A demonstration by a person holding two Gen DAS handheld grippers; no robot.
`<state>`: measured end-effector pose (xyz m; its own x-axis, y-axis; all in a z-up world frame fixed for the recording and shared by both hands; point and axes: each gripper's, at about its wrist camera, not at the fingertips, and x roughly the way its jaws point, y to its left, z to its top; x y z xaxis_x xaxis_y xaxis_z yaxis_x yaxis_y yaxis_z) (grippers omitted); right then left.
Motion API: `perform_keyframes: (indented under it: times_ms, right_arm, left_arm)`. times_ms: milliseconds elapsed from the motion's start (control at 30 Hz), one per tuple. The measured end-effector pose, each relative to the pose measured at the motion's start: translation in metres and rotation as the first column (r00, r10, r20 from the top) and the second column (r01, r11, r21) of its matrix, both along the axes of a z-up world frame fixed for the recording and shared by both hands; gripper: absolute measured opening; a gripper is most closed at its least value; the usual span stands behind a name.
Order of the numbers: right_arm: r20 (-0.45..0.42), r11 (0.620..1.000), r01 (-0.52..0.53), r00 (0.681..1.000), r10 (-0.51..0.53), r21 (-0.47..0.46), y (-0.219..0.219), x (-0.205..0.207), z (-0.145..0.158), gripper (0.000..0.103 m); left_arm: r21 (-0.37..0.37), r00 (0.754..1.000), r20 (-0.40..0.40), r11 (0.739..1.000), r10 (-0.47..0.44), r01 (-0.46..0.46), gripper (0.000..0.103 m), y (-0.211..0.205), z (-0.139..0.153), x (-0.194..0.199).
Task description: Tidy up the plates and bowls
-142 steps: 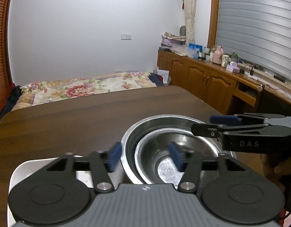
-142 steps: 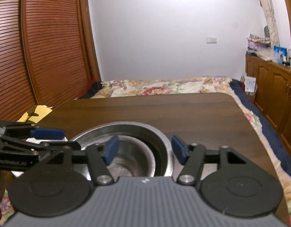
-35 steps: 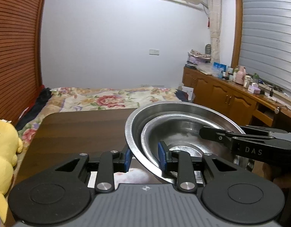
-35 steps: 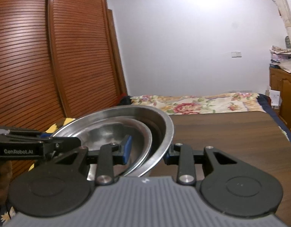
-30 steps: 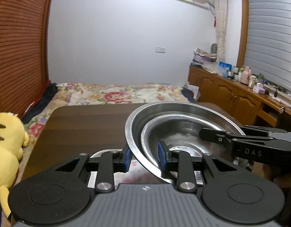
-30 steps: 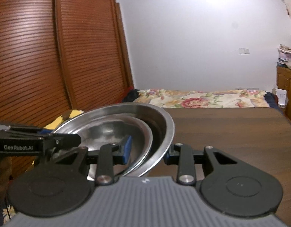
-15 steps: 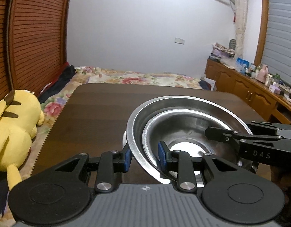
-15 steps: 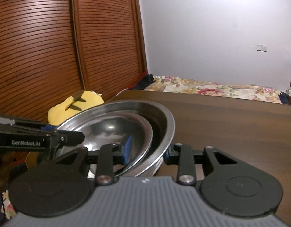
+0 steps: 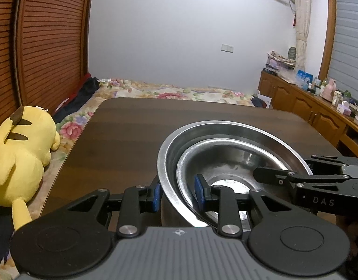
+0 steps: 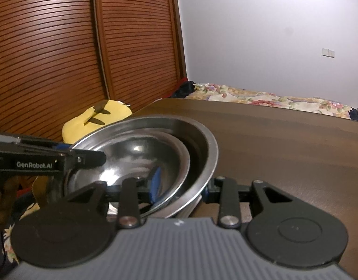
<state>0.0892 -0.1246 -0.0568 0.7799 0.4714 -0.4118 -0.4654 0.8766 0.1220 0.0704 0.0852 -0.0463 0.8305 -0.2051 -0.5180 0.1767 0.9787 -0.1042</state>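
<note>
Risk: the small bowl (image 9: pixel 228 163) sits loose and off-centre inside the big bowl (image 9: pixel 179 137); any tilt or uneven lowering could slide it out or clatter the pair onto the table (image 9: pixel 132 128). Left gripper (image 9: pixel 176 193) and right gripper (image 10: pixel 179 184) are each nearly closed, pinching opposite rims. Both bowls are shiny steel, nested, held tilted just above the table's near edge

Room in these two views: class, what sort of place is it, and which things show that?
Most likely a bedroom at home: a bed with a floral cover beyond the dark wooden table, slatted wooden wardrobe doors, and a yellow plush toy beside the table.
</note>
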Motion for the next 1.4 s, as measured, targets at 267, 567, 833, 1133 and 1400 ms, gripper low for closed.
perform_keyframes:
  times_ms: [267, 567, 833, 1133, 1400]
  right_arm:
    - [0.043, 0.999, 0.026, 0.999, -0.025, -0.026, -0.003, -0.007, 0.006, 0.071]
    - [0.083, 0.996, 0.087, 0.993, -0.086, -0.004, -0.020, -0.025, 0.020, 0.088]
    - [0.115, 0.987, 0.159, 0.981, -0.160, 0.017, -0.038, -0.048, 0.031, 0.103]
    - [0.110, 0.959, 0.282, 0.953, -0.282, 0.010, -0.051, -0.070, 0.034, 0.103]
    - [0.097, 0.939, 0.344, 0.934, -0.343, 0.014, -0.059, -0.078, 0.030, 0.103]
  left_arm:
    - [0.006, 1.000, 0.003, 1.000, 0.015, -0.015, 0.037, 0.000, -0.001, -0.004]
    - [0.025, 0.997, 0.063, 0.999, 0.044, -0.046, 0.092, -0.006, 0.015, -0.017]
    - [0.061, 0.994, 0.104, 0.997, 0.045, -0.051, 0.103, -0.025, 0.030, -0.033]
    - [0.074, 0.994, 0.106, 0.996, 0.033, -0.041, 0.103, -0.057, 0.033, -0.047]
    - [0.092, 0.991, 0.125, 0.994, 0.045, -0.056, 0.103, -0.077, 0.031, -0.057]
